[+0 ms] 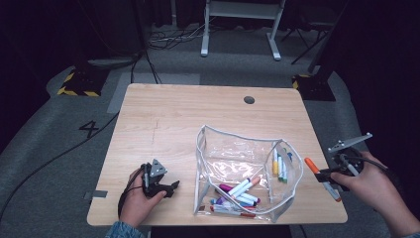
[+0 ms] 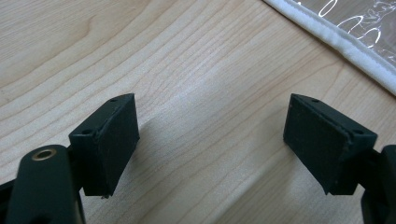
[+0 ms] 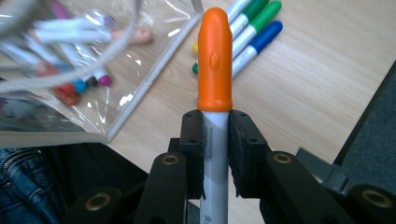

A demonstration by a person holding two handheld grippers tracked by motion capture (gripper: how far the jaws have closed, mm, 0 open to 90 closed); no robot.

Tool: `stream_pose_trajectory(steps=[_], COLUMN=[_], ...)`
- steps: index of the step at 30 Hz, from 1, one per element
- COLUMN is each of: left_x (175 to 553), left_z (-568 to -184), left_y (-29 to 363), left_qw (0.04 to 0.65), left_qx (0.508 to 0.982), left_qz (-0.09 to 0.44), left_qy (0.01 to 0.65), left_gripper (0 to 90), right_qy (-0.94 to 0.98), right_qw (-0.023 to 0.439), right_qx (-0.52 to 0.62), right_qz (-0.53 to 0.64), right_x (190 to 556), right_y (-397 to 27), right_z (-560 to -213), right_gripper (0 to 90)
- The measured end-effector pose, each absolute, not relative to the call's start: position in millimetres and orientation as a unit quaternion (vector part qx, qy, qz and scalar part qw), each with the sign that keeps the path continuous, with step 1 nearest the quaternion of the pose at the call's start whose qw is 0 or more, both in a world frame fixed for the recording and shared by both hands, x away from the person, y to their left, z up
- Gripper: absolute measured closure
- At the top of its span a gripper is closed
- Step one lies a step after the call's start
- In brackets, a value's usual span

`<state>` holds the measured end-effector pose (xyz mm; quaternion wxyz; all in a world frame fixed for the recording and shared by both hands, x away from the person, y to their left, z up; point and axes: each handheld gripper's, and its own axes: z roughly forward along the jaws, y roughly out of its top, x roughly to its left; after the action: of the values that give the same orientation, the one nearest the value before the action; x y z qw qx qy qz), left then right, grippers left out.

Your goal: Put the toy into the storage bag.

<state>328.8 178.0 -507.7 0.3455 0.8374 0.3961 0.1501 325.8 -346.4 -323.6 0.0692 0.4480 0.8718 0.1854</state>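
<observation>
A clear plastic pouch with white trim lies open on the wooden table; several markers lie inside it. Three more markers, green and blue among them, lie together at its right end. My right gripper is off the table's right edge, shut on a white marker with an orange cap. In the right gripper view the jaws clamp the marker's barrel and the orange cap sticks out past them. My left gripper rests near the front left edge, open over bare wood.
The pouch's white trim crosses the upper right of the left gripper view. A round grommet hole sits at the table's far side. Cables and desk legs lie on the floor beyond the table.
</observation>
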Motion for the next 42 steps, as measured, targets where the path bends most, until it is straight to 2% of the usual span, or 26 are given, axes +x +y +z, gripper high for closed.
stream_pose_trajectory(steps=[13,23,33,42], left_x=[328,329,329,329], left_z=[-508,-508,-508,-508], left_y=[178,178,178,177], left_qw=[0.345,0.346,0.345,0.347], left_qx=[0.836,0.837,0.838,0.837], left_qz=[0.152,0.148,0.149,0.148], left_qy=[0.398,0.397,0.396,0.397], left_gripper=[18.7,18.4,18.3,18.1], right_qy=[0.889,0.906,0.932,0.948], right_qw=[0.084,0.082,0.067,0.046], right_qx=[0.409,0.366,0.302,0.255], right_qz=[0.189,0.198,0.191,0.184], right_x=[333,341,345,346], right_y=[-319,-281,-228,-185], right_z=[-275,-248,-249,-265], right_gripper=[77.2,77.2,77.2,77.2])
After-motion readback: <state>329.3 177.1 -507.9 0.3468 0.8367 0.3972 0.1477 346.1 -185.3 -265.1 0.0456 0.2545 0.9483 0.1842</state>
